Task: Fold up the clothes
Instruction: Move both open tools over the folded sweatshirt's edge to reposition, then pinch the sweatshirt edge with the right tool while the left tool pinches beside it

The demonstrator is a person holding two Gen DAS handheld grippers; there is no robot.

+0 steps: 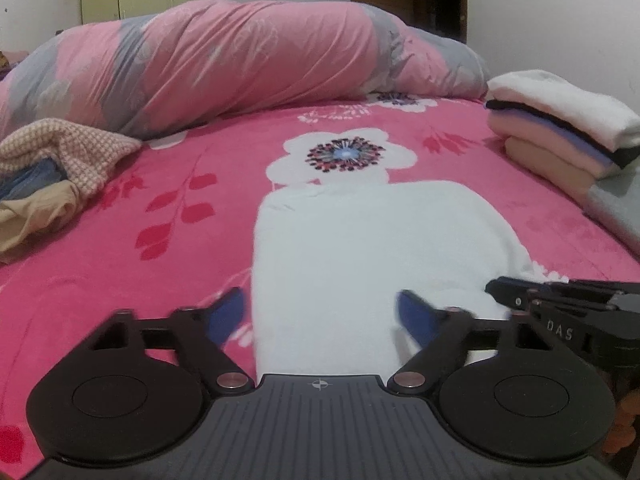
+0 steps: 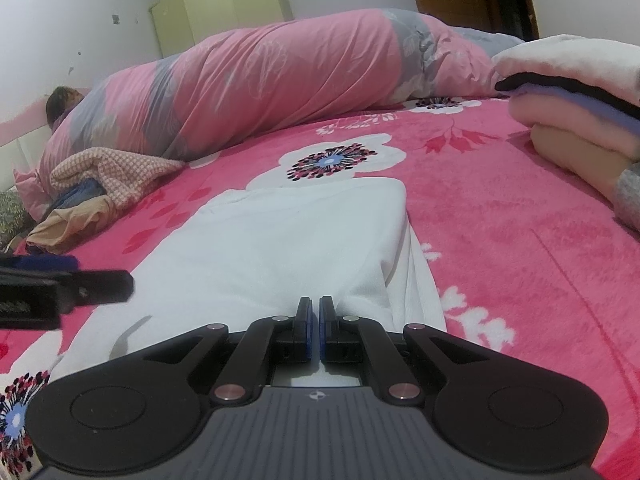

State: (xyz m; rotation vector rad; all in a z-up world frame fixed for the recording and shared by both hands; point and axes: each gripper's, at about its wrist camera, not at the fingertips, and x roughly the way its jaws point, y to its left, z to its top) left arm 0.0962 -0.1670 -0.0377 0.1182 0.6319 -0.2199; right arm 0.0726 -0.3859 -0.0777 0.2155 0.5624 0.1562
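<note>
A white garment (image 1: 360, 248) lies folded into a long rectangle on the pink flowered bed cover (image 1: 120, 280). My left gripper (image 1: 322, 314) hangs open over its near end, one blue fingertip left of the cloth's edge and the other above the cloth. The right gripper (image 1: 560, 304) reaches in from the right at the garment's near right corner. In the right wrist view my right gripper (image 2: 319, 312) is shut, and creases of the white garment (image 2: 280, 240) run into its blue pads. The left gripper (image 2: 68, 284) shows at the left edge.
A stack of folded clothes (image 1: 560, 132) (image 2: 580, 92) sits at the right side of the bed. A loose pile with a checked knit (image 1: 52, 176) (image 2: 100, 188) lies at the left. A rolled pink and grey duvet (image 1: 240, 68) (image 2: 260, 80) spans the back.
</note>
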